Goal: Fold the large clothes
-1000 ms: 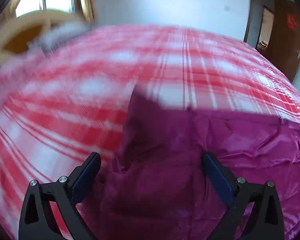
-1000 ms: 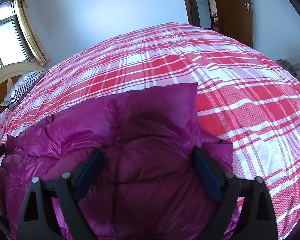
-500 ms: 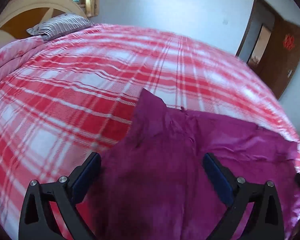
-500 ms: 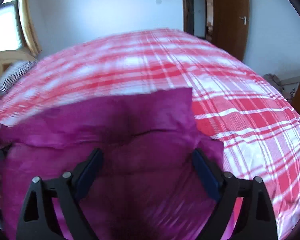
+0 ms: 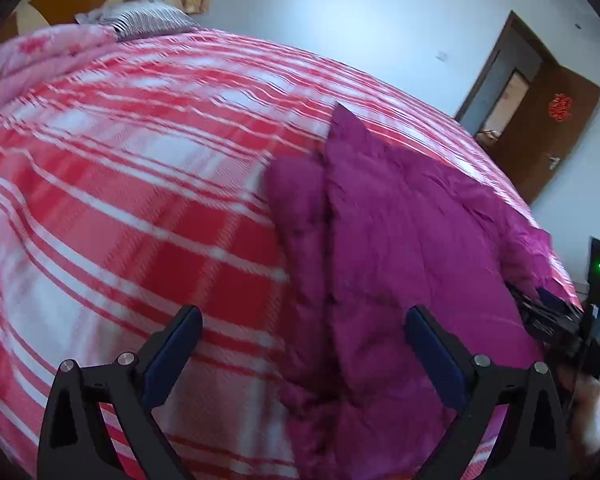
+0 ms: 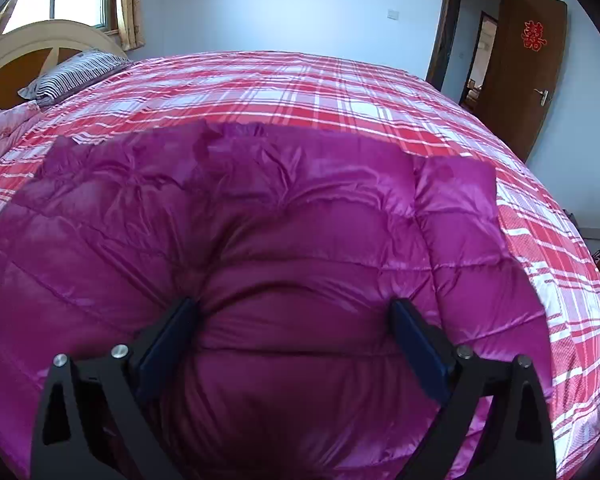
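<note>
A magenta quilted down jacket (image 6: 284,240) lies spread on the red-and-white plaid bed (image 6: 300,92). In the left wrist view the jacket (image 5: 400,248) fills the right half, with a sleeve folded along its left edge. My left gripper (image 5: 300,344) is open and empty above the jacket's left edge. My right gripper (image 6: 296,332) is open, its fingers pressed down into the puffy jacket, holding nothing. The right gripper also shows at the right edge of the left wrist view (image 5: 556,316).
A striped pillow (image 6: 72,74) and a pink quilt (image 5: 40,56) lie by the wooden headboard (image 6: 28,60). A brown door (image 6: 528,68) stands open at the far right. Bare plaid bedsheet (image 5: 120,200) lies left of the jacket.
The left gripper has swung left, so the jacket now sits to its right. The right gripper has moved lower and closer onto the jacket, which now looks spread wider.
</note>
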{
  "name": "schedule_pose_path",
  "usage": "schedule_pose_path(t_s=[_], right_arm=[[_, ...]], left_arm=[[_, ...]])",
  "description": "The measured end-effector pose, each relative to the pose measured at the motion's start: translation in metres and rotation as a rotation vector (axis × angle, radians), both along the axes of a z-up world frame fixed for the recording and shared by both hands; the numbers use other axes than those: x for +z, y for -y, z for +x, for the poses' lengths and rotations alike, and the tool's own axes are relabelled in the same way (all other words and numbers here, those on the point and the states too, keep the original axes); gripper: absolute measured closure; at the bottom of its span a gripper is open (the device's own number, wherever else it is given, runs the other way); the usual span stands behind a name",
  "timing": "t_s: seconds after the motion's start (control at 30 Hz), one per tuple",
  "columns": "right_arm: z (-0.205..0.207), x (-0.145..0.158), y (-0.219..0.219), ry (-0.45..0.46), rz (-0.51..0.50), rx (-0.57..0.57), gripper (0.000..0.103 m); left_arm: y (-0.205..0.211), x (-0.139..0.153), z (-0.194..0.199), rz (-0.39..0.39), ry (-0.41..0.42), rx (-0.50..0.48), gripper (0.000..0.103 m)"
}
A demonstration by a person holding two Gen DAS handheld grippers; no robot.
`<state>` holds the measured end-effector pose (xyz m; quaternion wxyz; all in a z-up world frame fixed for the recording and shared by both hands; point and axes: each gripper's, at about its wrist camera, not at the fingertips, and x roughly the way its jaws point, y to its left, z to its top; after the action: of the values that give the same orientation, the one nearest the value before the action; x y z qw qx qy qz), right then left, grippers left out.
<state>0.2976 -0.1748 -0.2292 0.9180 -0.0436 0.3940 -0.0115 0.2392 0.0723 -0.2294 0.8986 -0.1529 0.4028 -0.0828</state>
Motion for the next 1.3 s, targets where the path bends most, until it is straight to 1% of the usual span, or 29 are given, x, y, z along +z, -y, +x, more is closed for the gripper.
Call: schedule_pose_path(t_s=[0.03, 0.07, 0.13, 0.17, 0.2, 0.3, 0.33, 0.37, 0.4, 0.43, 0.5, 0.57, 0.63, 0.73, 0.77, 0.83, 0.97, 1.03, 1.07, 1.13, 1.17, 1.23, 1.27, 1.3], right_arm=[[0.002, -0.001, -0.002, -0.005, -0.012, 0.001, 0.003], [0.003, -0.001, -0.002, -0.010, -0.015, 0.001, 0.003], [0.003, 0.001, -0.001, -0.009, -0.008, 0.000, 0.003], [-0.001, 0.004, 0.002, -0.006, 0.002, -0.004, 0.004], [-0.007, 0.007, 0.001, -0.006, 0.007, -0.010, 0.005], [-0.040, 0.025, 0.003, 0.031, 0.048, -0.015, 0.007], [-0.053, 0.029, 0.001, 0.044, 0.057, -0.008, 0.007], [-0.065, 0.029, 0.000, 0.046, 0.057, -0.002, 0.007], [-0.072, 0.025, -0.002, 0.032, 0.046, -0.003, 0.007], [-0.077, 0.018, -0.004, 0.009, 0.034, 0.003, 0.007], [-0.083, 0.006, -0.007, 0.003, 0.025, 0.003, 0.007], [-0.079, -0.002, -0.011, -0.005, 0.010, 0.004, 0.006], [-0.074, -0.005, -0.013, -0.010, -0.003, 0.027, 0.005], [-0.070, -0.007, -0.006, -0.018, 0.034, 0.043, 0.003], [-0.069, -0.008, -0.005, -0.018, 0.041, 0.049, 0.002], [-0.068, -0.009, -0.003, -0.008, 0.044, 0.060, 0.002], [-0.072, -0.010, 0.006, 0.007, 0.063, 0.075, 0.001], [-0.075, -0.006, 0.013, 0.005, 0.098, 0.091, 0.003], [-0.078, 0.001, 0.023, 0.007, 0.143, 0.096, 0.008], [-0.084, 0.015, 0.043, 0.051, 0.221, 0.089, 0.008], [-0.089, 0.023, 0.058, 0.086, 0.250, 0.071, 0.006], [-0.093, 0.036, 0.086, 0.153, 0.281, 0.011, 0.003], [-0.094, 0.041, 0.108, 0.193, 0.321, -0.029, 0.002], [-0.093, 0.043, 0.120, 0.211, 0.347, -0.053, 0.002]], left_arm=[[0.003, 0.000, -0.001, -0.009, 0.010, -0.017, 0.001], [0.012, -0.001, -0.001, -0.010, 0.019, -0.054, 0.003], [0.020, -0.003, 0.000, 0.026, 0.028, -0.063, 0.006], [0.022, -0.003, -0.001, 0.026, 0.036, -0.077, 0.016], [0.021, -0.002, -0.001, 0.012, 0.039, -0.085, 0.032], [0.018, -0.002, 0.000, -0.053, 0.039, -0.114, 0.050], [0.018, -0.003, 0.000, -0.067, 0.041, -0.121, 0.053], [0.019, -0.003, -0.001, -0.082, 0.044, -0.131, 0.061], [0.020, -0.003, -0.001, -0.104, 0.042, -0.144, 0.070], [0.021, -0.001, -0.001, -0.124, 0.045, -0.154, 0.074], [0.026, 0.009, -0.005, -0.121, 0.066, -0.172, 0.083], [0.027, 0.020, -0.012, -0.136, 0.087, -0.183, 0.085], [0.031, 0.039, -0.018, -0.151, 0.121, -0.189, 0.086], [0.042, 0.065, -0.025, -0.147, 0.174, -0.217, 0.086], [0.051, 0.077, -0.029, -0.143, 0.198, -0.235, 0.086], [0.065, 0.091, -0.031, -0.133, 0.226, -0.265, 0.086], [0.105, 0.122, -0.041, -0.090, 0.282, -0.349, 0.086], [0.127, 0.134, -0.043, -0.065, 0.304, -0.387, 0.086], [0.136, 0.138, -0.041, -0.058, 0.309, -0.403, 0.086], [0.153, 0.141, -0.038, -0.048, 0.314, -0.433, 0.086], [0.168, 0.142, -0.038, -0.035, 0.318, -0.454, 0.086], [0.194, 0.142, -0.037, -0.005, 0.324, -0.491, 0.086], [0.205, 0.140, -0.038, 0.009, 0.327, -0.507, 0.086], [0.216, 0.139, -0.037, 0.026, 0.331, -0.523, 0.086]])
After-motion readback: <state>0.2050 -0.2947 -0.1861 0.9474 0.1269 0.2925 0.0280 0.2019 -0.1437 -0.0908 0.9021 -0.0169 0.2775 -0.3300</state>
